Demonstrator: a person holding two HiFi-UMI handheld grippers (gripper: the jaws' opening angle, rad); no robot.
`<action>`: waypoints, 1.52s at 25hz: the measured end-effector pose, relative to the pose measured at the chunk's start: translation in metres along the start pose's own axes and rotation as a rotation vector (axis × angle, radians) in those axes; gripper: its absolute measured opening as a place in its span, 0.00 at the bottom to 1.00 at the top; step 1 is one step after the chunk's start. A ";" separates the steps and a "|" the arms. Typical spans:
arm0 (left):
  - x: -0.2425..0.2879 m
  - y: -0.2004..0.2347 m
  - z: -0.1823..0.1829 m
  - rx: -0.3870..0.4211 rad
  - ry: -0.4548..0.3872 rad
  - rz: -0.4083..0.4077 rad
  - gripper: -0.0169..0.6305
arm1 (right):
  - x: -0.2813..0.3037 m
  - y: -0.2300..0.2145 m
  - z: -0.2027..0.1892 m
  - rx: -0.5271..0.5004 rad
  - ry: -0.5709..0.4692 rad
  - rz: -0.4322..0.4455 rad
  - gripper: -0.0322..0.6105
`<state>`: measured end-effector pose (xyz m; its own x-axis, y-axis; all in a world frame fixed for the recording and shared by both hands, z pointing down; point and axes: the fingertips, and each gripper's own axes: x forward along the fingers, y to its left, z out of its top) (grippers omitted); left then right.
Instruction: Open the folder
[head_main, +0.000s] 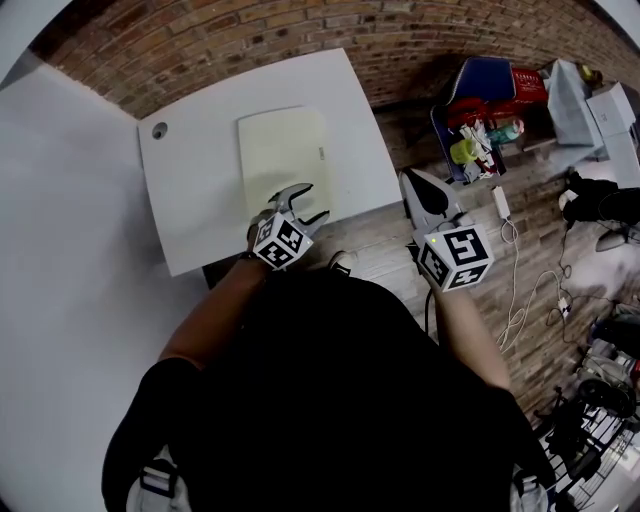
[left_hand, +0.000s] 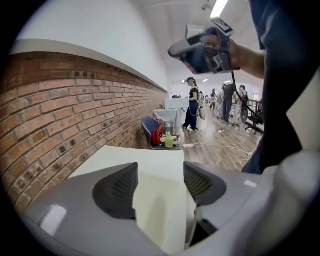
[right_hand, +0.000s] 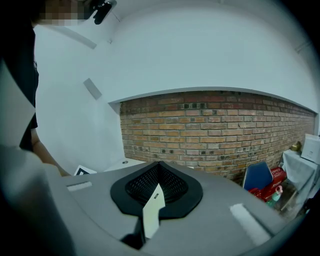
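Observation:
A pale yellow folder (head_main: 283, 150) lies flat and closed on the white table (head_main: 200, 210). My left gripper (head_main: 311, 200) is at the folder's near edge with its jaws open. In the left gripper view the folder (left_hand: 160, 210) runs between the two dark pads without being pressed, and the left gripper (left_hand: 160, 170) points along it toward the table's far end. My right gripper (head_main: 409, 180) hangs off the table's right side above the wooden floor, with its jaws together. In the right gripper view the right gripper (right_hand: 159, 165) has its pads meeting at the tips, holding nothing.
A brick wall (head_main: 260, 40) runs behind the table. A blue chair (head_main: 485, 85) with a red bag and bottles stands at the right. Cables (head_main: 520, 290) trail over the floor. A round cable hole (head_main: 160, 130) sits in the table's far left corner. People (left_hand: 192, 102) stand far off.

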<state>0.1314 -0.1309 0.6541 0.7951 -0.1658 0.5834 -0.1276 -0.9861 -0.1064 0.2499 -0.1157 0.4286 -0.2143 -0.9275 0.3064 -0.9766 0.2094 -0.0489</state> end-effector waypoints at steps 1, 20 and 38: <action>0.002 -0.002 -0.002 0.014 0.008 -0.002 0.43 | 0.000 0.000 -0.001 -0.001 0.003 0.000 0.05; 0.053 -0.012 -0.052 0.123 0.187 0.023 0.48 | -0.010 -0.009 -0.022 0.020 0.049 -0.029 0.05; 0.086 -0.019 -0.071 0.279 0.270 0.034 0.47 | -0.016 -0.011 -0.028 0.021 0.068 -0.049 0.05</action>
<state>0.1606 -0.1270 0.7634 0.6034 -0.2319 0.7629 0.0446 -0.9455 -0.3226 0.2650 -0.0943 0.4511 -0.1654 -0.9131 0.3728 -0.9862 0.1575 -0.0519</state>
